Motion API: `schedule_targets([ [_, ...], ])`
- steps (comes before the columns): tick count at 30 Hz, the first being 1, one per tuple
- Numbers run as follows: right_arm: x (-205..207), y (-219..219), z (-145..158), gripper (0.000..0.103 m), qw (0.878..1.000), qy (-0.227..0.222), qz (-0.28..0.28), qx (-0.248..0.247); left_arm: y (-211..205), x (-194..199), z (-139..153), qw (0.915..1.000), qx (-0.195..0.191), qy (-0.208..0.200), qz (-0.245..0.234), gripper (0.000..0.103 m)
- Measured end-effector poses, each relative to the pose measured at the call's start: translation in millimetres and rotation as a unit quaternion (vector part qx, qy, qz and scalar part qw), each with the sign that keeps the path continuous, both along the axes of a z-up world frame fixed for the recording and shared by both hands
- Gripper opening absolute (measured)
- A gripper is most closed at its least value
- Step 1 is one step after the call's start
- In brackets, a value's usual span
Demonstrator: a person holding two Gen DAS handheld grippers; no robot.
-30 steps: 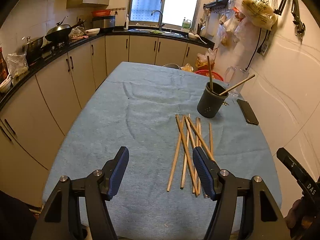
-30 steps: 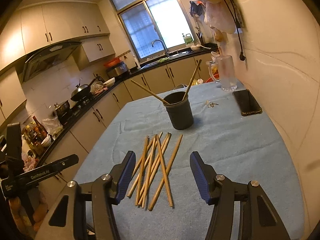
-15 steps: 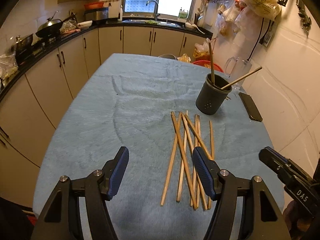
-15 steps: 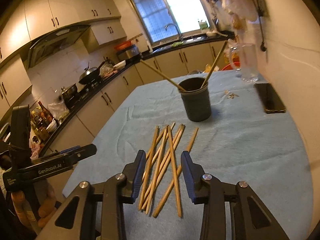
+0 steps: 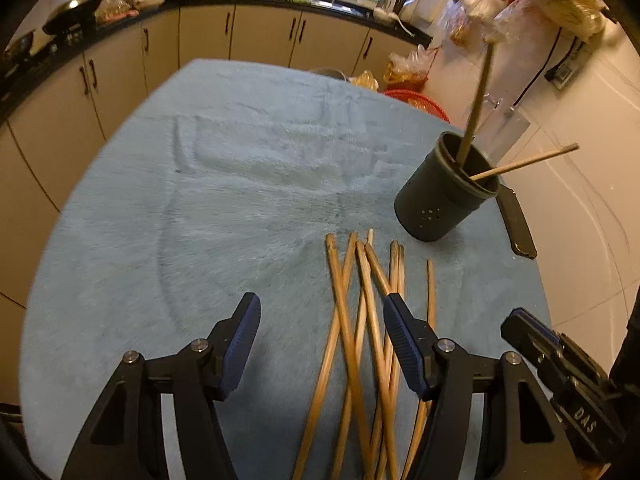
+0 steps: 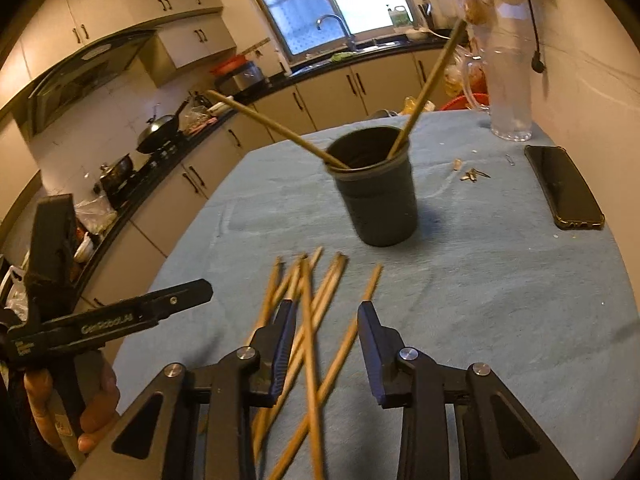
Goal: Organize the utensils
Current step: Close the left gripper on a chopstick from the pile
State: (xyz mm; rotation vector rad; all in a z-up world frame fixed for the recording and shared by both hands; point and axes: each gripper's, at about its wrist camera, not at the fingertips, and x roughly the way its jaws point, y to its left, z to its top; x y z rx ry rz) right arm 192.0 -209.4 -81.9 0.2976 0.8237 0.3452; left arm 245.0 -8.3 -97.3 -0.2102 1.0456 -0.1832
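Right wrist view, right hand-held gripper [image 6: 326, 332] low, jaws straddling chopsticks [image 6: 308, 320]

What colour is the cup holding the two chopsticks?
Dark grey, nearly black; the cup shows best in the right wrist view.

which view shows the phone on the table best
The right wrist view: the phone lies face up with its whole dark screen and case outline visible, right of the dark cup. In the left wrist view the phone appears only as a thin, foreshortened dark strip, partly hidden behind the cup.
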Motion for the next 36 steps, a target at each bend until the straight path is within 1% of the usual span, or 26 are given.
schedule_targets([
  [2,7,-4,-6,0.035,1.000,0.004,-0.002,0.003,-5,13,-10,0.9998,0.001,0.018,-0.005,0.057],
  [3,11,-6,-9,0.035,1.000,0.009,0.000,0.013,-10,23,-18,0.9994,0.001,0.032,-0.012,0.049],
  [4,15,-8,-13,0.035,1.000,0.015,-0.001,0.017,-12,29,-23,0.9990,-0.002,0.041,-0.017,0.044],
  [5,18,-9,-15,0.035,1.000,0.017,-0.003,0.013,-14,37,-30,0.9984,-0.009,0.054,-0.018,0.042],
  [7,22,-10,-18,0.035,1.000,0.018,-0.003,0.005,-15,46,-37,0.9977,-0.018,0.063,-0.015,0.041],
  [10,26,-9,-19,0.035,1.000,0.018,0.001,0.004,-16,55,-45,0.9973,-0.007,0.072,-0.005,0.041],
  [12,29,-9,-21,0.035,1.000,0.019,0.004,0.007,-15,58,-48,0.9973,-0.008,0.072,0.004,0.037],
  [14,32,-7,-22,0.035,1.000,0.020,0.008,0.004,-16,59,-49,0.9971,-0.011,0.075,0.002,0.030],
  [15,33,-6,-22,0.034,1.000,0.019,0.011,0.005,-16,60,-50,0.9970,-0.014,0.077,0.002,0.024],
  [17,37,-4,-23,0.034,1.000,0.022,0.017,0.010,-14,61,-51,0.9969,-0.015,0.077,0.006,0.020],
  [19,39,1,-23,0.034,0.999,0.023,0.023,0.009,-13,61,-51,0.9968,-0.016,0.078,0.006,0.012],
  [22,45,7,-24,0.034,0.999,0.030,0.035,0.006,-11,63,-52,0.9965,-0.018,0.081,0.006,0.011],
  [25,54,21,-26,0.034,0.997,0.039,0.064,-0.016,-11,64,-51,0.9969,-0.006,0.078,0.003,0.011],
  [26,57,24,-27,0.034,0.996,0.043,0.072,-0.020,-14,72,-54,0.9971,-0.002,0.076,0.001,0.011],
  [27,62,29,-28,0.034,0.995,0.047,0.084,-0.023,-16,73,-54,0.9974,0.006,0.072,-0.004,0.010],
  [28,65,33,-29,0.034,0.995,0.048,0.088,-0.024,-18,73,-54,0.9973,0.003,0.073,-0.006,0.009],
  [30,74,46,-31,0.034,0.992,0.055,0.108,-0.037,-12,73,-54,0.9965,-0.024,0.080,0.002,0.007],
  [32,79,57,-34,0.034,0.990,0.058,0.117,-0.049,1,70,-51,0.9962,-0.045,0.074,0.013,0.007],
  [34,85,73,-38,0.030,0.986,0.063,0.132,-0.075,10,65,-46,0.9962,-0.062,0.060,0.013,0.007],
  [36,89,84,-43,0.021,0.983,0.070,0.135,-0.099,17,58,-40,0.9957,-0.076,0.050,0.015,0.007],
])
